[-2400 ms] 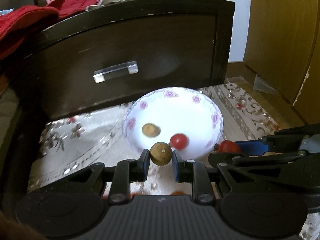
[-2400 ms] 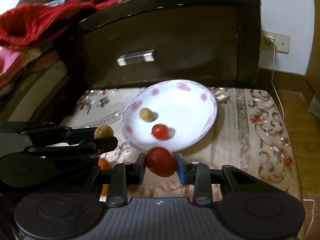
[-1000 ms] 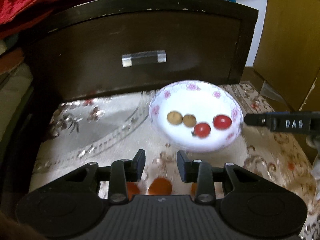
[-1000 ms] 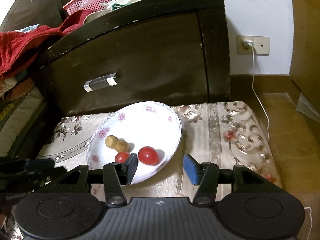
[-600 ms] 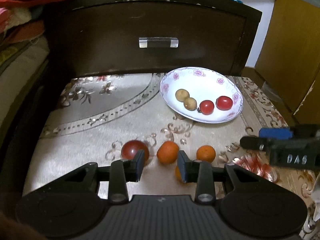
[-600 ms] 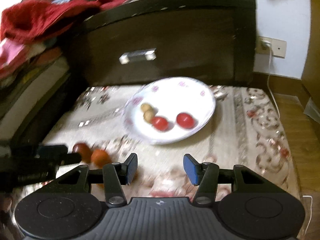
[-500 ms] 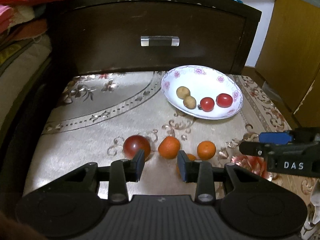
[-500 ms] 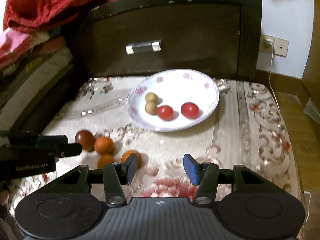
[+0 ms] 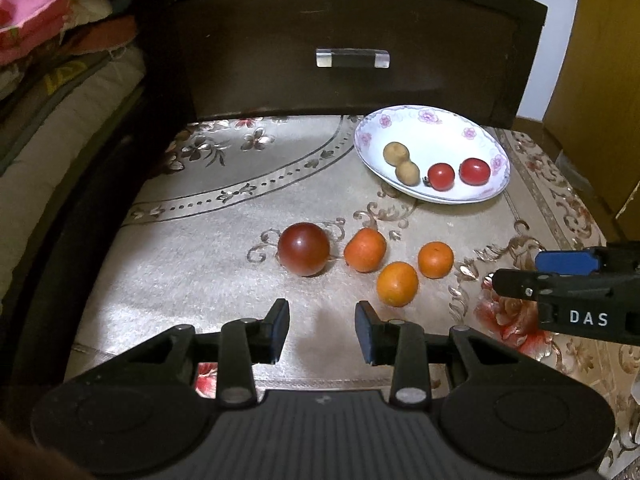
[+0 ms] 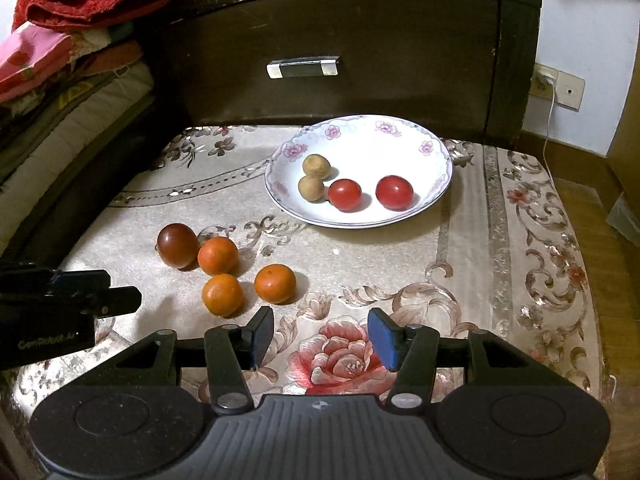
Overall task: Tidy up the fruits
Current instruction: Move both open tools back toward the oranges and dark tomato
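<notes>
Hovering with jaws apart and empty, the left gripper [image 9: 322,330] sits just short of the dark plum [image 9: 304,249] and three oranges [image 9: 397,283]; beyond the oranges stands the plate [image 10: 438,152]. The right gripper [image 10: 320,336], wide and empty, is right of the oranges.

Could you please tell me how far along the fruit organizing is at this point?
About half done, it seems. The plate already holds two brown longans and two red tomatoes. Nothing is in hand: the left gripper and right gripper are both open and empty. Left on the cloth are three oranges and one dark red fruit, presumably to be moved next.
</notes>
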Available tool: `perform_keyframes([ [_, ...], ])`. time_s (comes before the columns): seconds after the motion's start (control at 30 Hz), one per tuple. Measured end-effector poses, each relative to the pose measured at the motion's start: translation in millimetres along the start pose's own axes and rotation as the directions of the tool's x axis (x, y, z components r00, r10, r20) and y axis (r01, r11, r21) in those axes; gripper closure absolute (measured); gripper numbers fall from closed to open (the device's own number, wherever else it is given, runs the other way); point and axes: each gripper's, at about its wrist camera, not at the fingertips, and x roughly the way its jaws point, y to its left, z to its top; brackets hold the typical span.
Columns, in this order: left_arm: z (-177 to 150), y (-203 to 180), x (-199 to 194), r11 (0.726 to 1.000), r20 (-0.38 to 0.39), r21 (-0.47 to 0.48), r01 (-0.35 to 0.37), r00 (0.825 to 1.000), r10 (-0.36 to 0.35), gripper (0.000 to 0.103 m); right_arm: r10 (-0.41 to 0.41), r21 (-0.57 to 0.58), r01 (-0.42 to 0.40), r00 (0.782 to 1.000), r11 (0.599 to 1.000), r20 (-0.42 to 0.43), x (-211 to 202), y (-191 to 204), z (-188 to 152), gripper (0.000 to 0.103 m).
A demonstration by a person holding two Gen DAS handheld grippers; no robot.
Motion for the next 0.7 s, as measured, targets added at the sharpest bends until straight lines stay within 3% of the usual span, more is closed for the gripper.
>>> perform_keyframes([
  [0.33, 3.8, -17.3, -0.4, 0.998, 0.0, 0.06, 0.023, 1.0, -0.023, 0.06, -0.001, 0.014, 0.001, 1.0, 1.0, -0.007, -1.9, -4.5, 0.3, 0.051],
  [0.7, -0.5, -2.9, 12.6, 0.999, -0.015, 0.026, 0.035, 0.999, -0.035, 0.06, -0.014, -0.003, 0.013, 0.999, 1.0, -0.042, 12.9, 1.7, -0.3, 0.051],
])
